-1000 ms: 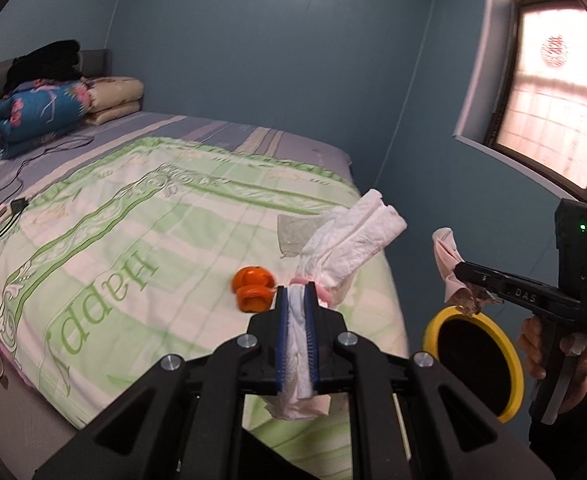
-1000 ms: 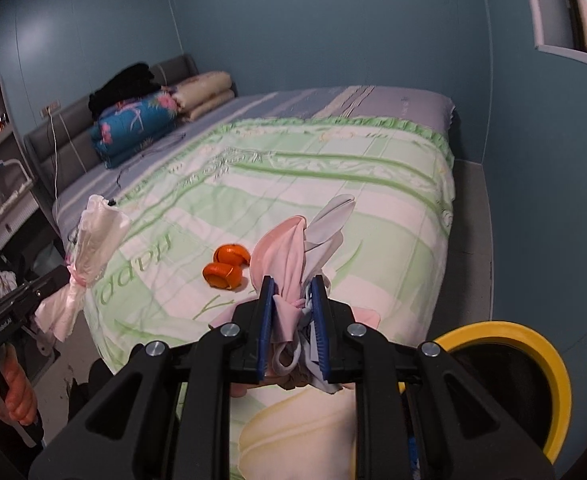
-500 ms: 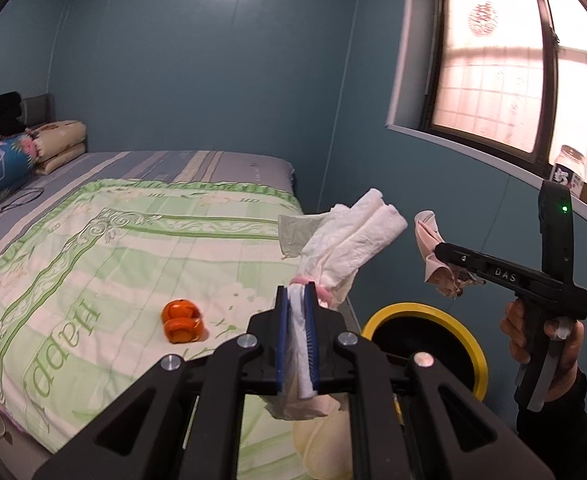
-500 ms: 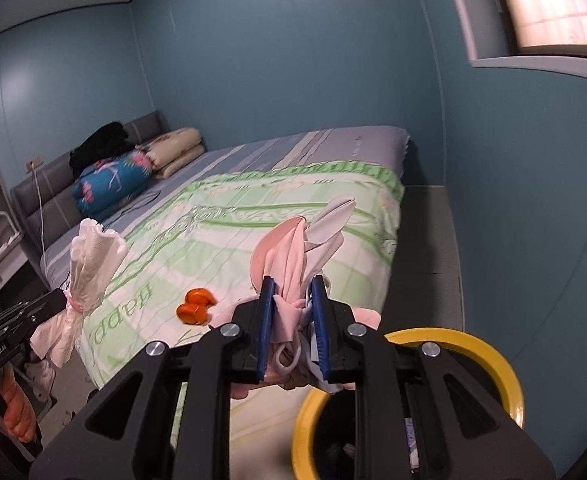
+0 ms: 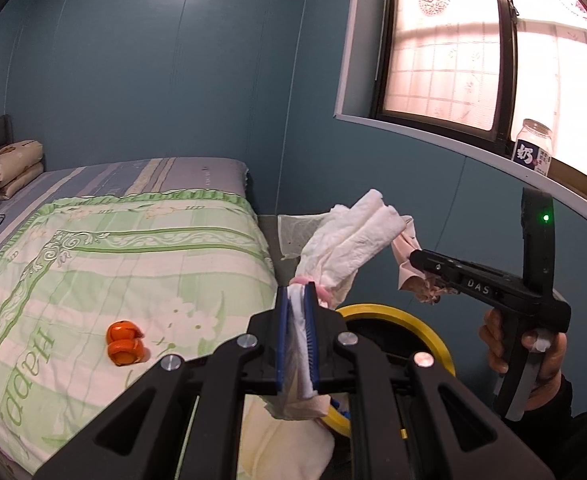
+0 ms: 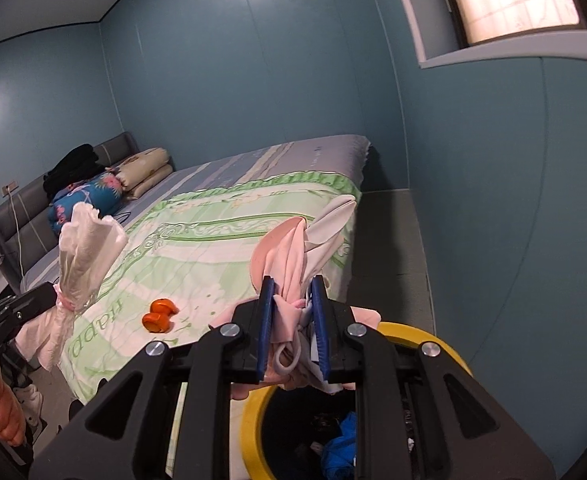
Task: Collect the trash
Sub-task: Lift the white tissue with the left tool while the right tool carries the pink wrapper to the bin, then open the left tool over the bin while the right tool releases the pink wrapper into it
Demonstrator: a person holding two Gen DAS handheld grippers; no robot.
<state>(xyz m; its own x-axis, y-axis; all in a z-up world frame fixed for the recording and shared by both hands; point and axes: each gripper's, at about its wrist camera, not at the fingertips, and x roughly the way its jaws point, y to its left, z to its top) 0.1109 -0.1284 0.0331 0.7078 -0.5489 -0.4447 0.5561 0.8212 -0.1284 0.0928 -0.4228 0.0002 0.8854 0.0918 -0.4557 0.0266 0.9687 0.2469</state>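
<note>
While both bundles hang above the yellow-rimmed bin (image 6: 445, 340), our left gripper (image 5: 296, 336) jaws clench a white tissue wad (image 5: 353, 244) and our right gripper (image 6: 293, 328) jaws clench pink cloth scraps (image 6: 289, 256); light, limp stuff, best pinched at the bunched middle.

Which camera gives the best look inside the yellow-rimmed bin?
The right wrist view: it looks down into the yellow-rimmed bin, showing dark contents and something blue. The left wrist view shows only part of its rim, mostly blocked by the fingers.
</note>
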